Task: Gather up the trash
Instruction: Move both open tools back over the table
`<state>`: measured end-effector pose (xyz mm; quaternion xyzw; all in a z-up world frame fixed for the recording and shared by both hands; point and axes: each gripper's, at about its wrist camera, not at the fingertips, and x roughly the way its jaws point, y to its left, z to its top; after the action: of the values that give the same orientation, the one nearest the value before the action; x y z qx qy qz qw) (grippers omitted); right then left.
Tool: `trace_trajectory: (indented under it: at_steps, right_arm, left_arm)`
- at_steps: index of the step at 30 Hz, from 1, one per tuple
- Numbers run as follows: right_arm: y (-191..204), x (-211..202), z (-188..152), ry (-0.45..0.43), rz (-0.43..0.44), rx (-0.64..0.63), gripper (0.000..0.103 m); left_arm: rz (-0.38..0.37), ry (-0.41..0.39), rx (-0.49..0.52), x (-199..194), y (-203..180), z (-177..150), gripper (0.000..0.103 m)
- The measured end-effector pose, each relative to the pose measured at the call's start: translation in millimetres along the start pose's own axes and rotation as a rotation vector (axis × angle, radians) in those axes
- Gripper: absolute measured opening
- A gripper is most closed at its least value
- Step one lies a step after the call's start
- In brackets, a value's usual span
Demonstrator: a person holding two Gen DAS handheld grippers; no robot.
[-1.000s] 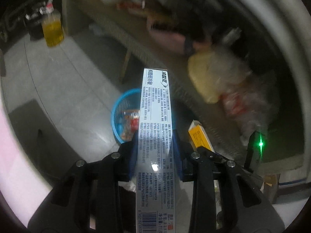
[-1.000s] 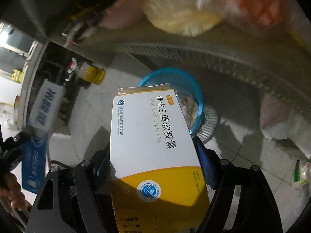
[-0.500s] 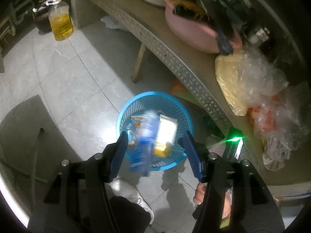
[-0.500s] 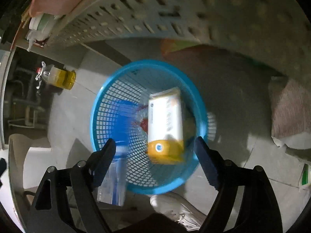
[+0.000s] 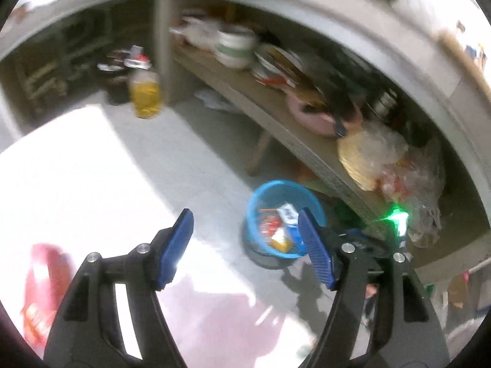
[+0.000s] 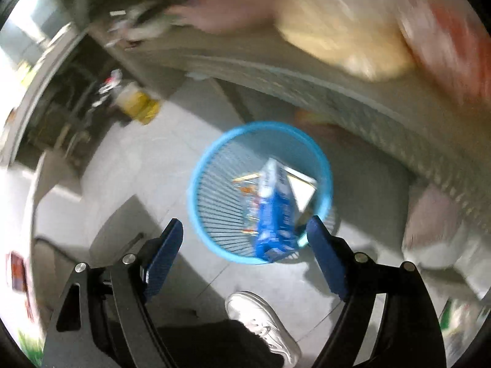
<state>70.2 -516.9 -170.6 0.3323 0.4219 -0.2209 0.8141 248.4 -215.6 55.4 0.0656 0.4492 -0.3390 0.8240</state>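
Now both grippers, left (image 5: 245,248) and right (image 6: 245,257), tilt downward, fingers spread empty above the blue basket (image 6: 214,159).

One basket (image 6: 196,184), two boxes (image 6: 273,211), one bottle (image 5: 144,98)

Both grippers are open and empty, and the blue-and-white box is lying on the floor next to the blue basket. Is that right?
Not quite. The blue-and-white box lies inside the blue basket, not on the floor beside it; the right wrist view shows it plainly. The rest holds: left gripper and right gripper are both open and empty.
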Motion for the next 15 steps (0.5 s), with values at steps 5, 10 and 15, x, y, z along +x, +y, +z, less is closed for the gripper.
trace_trajectory:
  at_steps: [5,10,15]
  right_arm:
    - [64,-36,1,0.003,0.103,-0.180,0.080]
    - [133,-54,6,0.025,0.224,-0.298,0.080]
    - [204,-69,-5,0.049,0.306,-0.415,0.080]
  left_arm:
    - [0.266,-0.134,-0.144,-98,83,-48,0.070]
    - [0.440,-0.182,-0.299,-156,145,-102,0.070]
    - [0.470,-0.160,-0.410,-170,183,-145,0.070]
